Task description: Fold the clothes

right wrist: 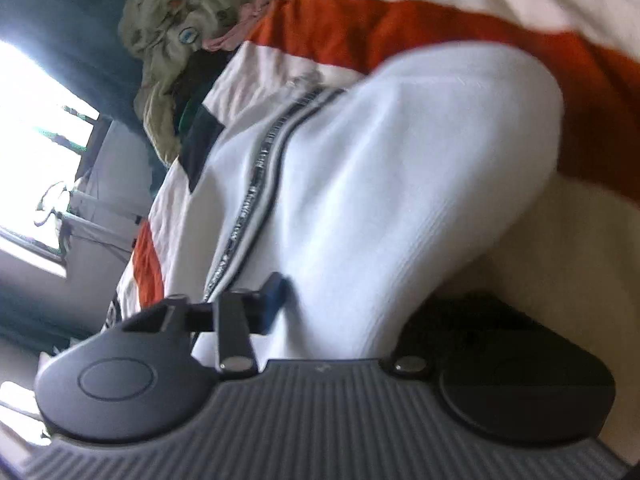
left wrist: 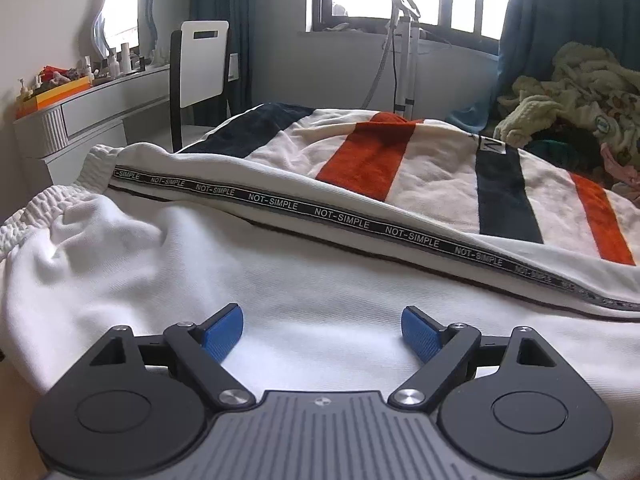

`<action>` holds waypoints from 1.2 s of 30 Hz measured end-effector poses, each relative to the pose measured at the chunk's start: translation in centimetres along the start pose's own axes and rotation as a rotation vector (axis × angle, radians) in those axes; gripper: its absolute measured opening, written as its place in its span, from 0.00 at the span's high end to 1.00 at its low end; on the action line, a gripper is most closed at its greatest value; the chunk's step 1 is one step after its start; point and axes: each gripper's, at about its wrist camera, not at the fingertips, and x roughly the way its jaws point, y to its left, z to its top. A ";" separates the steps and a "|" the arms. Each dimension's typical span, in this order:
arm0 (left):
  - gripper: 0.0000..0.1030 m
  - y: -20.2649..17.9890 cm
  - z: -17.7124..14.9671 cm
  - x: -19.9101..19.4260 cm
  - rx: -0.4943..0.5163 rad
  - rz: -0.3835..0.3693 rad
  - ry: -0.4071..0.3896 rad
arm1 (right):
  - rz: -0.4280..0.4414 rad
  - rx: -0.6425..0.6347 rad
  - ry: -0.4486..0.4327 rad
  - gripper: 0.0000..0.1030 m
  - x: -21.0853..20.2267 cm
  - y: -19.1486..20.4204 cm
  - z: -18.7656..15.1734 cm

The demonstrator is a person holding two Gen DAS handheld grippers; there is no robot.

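White knit fabric fills the space ahead of both grippers: a pair of white track trousers (left wrist: 280, 272) lies spread on a striped blanket (left wrist: 420, 176) of cream, orange and navy bands. In the left wrist view the left gripper (left wrist: 322, 332) hovers low over the cloth with its blue-padded fingers (left wrist: 224, 330) spread wide apart, nothing between them; the trouser fabric passes beneath and between the two pads. Beyond the fingertips runs a black side tape (left wrist: 344, 218) printed NOT-SIMPLE, slanting from upper left to lower right, and off to the left of the fingers sits the gathered elastic waistband (left wrist: 36, 212). Farther past the tape, to the right, a heap of pale green clothes (left wrist: 576, 92) rests on the blanket; far left stands a dressing table (left wrist: 100, 104) with a mirror (left wrist: 120, 16) and a chair (left wrist: 202, 68).

The right wrist view is rolled sideways and blurred. There a raised fold of the trousers (right wrist: 420, 184) runs straight into the right gripper (right wrist: 332, 312), covering the far finger; only the near blue pad (right wrist: 274, 300) shows, pressed against the cloth. The fingers seem drawn in on that fold, gripping it. The side tape (right wrist: 260, 168) lies just left of the fold.
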 end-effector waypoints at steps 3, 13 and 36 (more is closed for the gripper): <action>0.14 -0.1 -0.1 -1.8 0.014 -0.023 -0.057 | -0.009 -0.030 -0.047 0.86 -1.1 0.8 -0.1; 0.07 -2.7 -2.0 -1.9 0.093 -0.121 -0.002 | -0.010 -0.359 -0.275 0.88 -5.0 8.3 -1.9; 0.07 3.6 2.0 -4.4 -0.272 -0.169 -0.088 | 0.290 -1.709 -0.138 0.80 -3.1 19.8 -37.2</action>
